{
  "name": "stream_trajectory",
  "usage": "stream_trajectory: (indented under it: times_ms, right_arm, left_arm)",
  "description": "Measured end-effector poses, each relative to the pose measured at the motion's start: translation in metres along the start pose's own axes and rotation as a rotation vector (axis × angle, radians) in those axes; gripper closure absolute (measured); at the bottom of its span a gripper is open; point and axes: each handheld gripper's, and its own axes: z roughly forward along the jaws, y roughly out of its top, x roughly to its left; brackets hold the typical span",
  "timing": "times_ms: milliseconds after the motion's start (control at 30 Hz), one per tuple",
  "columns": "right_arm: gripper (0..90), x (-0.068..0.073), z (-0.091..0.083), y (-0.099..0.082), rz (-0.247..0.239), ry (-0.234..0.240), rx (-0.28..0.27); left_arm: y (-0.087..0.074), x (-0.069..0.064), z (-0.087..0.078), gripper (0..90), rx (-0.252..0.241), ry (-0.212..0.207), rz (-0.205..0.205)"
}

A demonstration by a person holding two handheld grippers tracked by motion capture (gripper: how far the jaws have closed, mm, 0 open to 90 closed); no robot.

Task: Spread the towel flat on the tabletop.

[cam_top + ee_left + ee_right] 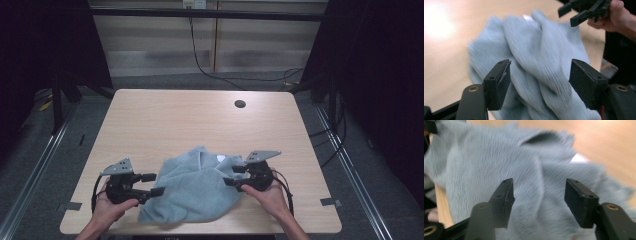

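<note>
Crumpled cloth [192, 187] lies at desk's [165, 117] near edge. Left gripper [152, 184] and right gripper [236, 175] flank it, both spread, empty. Risk: bunched folds, so a pinch may catch several layers.

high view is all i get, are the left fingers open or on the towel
Observer: Open. In the left gripper view the left gripper has a wide gap between its fingers, with the blue-grey towel lying beyond them.
Operator: and the right one
Observer: Open as well; the right gripper points at the towel with nothing between its fingers.
Operator: any label on the towel
Observer: A small white tag shows at a fold near the towel's far edge.
</note>
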Motion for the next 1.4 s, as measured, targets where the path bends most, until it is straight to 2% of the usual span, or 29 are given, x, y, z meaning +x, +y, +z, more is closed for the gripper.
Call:
stream_trajectory:
  times_ms: [67, 133, 200, 233, 300, 367, 400, 433, 533, 600, 633, 667, 700, 767, 800, 867, 933, 1000, 1133, 1267, 1333, 1400]
  right_arm:
    - [54.0, -0.007, -0.002, 0.008, -0.002, -0.039, -0.009]
    - [53.4, -0.016, 0.004, 0.013, -0.002, -0.059, -0.006]
    - [46.9, -0.027, 0.017, 0.015, 0.027, -0.050, -0.005]
    - [42.6, -0.030, 0.024, 0.015, 0.036, -0.058, 0.000]
    - [31.8, -0.034, 0.035, 0.014, 0.042, -0.059, 0.016]
    - [27.4, -0.035, 0.044, 0.011, 0.046, -0.041, 0.029]
    - [25.6, -0.034, 0.048, 0.010, 0.047, -0.034, 0.050]
    - [23.6, -0.033, 0.050, 0.008, 0.036, -0.030, 0.069]
    - [23.5, -0.028, 0.054, 0.002, 0.023, -0.009, 0.088]
    - [23.6, -0.026, 0.054, -0.001, 0.026, -0.001, 0.100]
    - [25.5, -0.024, 0.056, -0.002, 0.028, -0.008, 0.107]
    - [27.0, -0.023, 0.057, -0.003, 0.030, -0.014, 0.116]
    - [34.4, -0.020, 0.059, -0.003, 0.015, -0.031, 0.118]
    - [58.6, -0.016, 0.059, 0.000, -0.006, -0.017, 0.129]
    - [64.5, -0.013, 0.059, 0.000, -0.017, -0.010, 0.125]
    - [72.0, -0.011, 0.059, 0.001, -0.009, -0.007, 0.121]
    - [74.3, -0.014, 0.055, 0.005, -0.004, -0.022, 0.118]
    - [75.0, -0.020, 0.049, 0.008, 0.024, -0.037, 0.085]
    - [76.5, -0.033, 0.021, 0.016, 0.069, -0.124, 0.002]
    - [76.9, -0.048, -0.007, 0.026, 0.103, -0.190, -0.082]
    - [77.2, -0.053, -0.020, 0.037, 0.100, -0.236, -0.115]
    - [77.4, -0.057, -0.033, 0.050, 0.105, -0.260, -0.154]
  left_arm:
    - [0.014, 0.010, 0.008, 43.4, -0.023, 0.028, -0.012]
    - [0.029, 0.021, 0.029, 48.2, 0.007, 0.049, -0.018]
    - [0.036, 0.026, 0.049, 49.5, 0.048, 0.032, -0.018]
    - [0.038, 0.029, 0.062, 48.6, 0.083, 0.015, -0.022]
    - [0.036, 0.031, 0.084, 43.5, 0.137, 0.010, -0.030]
    - [0.029, 0.033, 0.103, 35.6, 0.180, -0.026, -0.059]
    - [0.025, 0.031, 0.109, 31.5, 0.199, -0.044, -0.055]
    - [0.023, 0.029, 0.112, 29.0, 0.219, -0.045, -0.038]
    - [0.021, 0.024, 0.112, 27.1, 0.224, -0.077, -0.030]
    - [0.018, 0.021, 0.115, 33.2, 0.234, -0.102, -0.024]
    - [0.017, 0.021, 0.116, 42.7, 0.251, -0.113, -0.008]
    - [0.016, 0.019, 0.119, 48.2, 0.271, -0.123, -0.003]
    - [0.016, 0.019, 0.119, 53.5, 0.270, -0.127, -0.002]
    - [0.019, 0.019, 0.116, 67.4, 0.252, -0.122, 0.013]
    - [0.020, 0.019, 0.113, 71.9, 0.244, -0.117, 0.015]
    - [0.020, 0.020, 0.109, 75.6, 0.222, -0.117, 0.027]
    - [0.022, 0.021, 0.105, 77.0, 0.189, -0.117, 0.016]
    - [0.025, 0.025, 0.097, 78.3, 0.140, -0.112, 0.004]
    - [0.037, 0.033, 0.072, 80.1, 0.021, -0.076, -0.014]
    - [0.048, 0.042, 0.049, 81.0, -0.078, -0.012, -0.029]
    - [0.057, 0.046, 0.038, 81.0, -0.113, 0.021, -0.029]
    - [0.067, 0.048, 0.028, 81.1, -0.148, 0.041, -0.030]
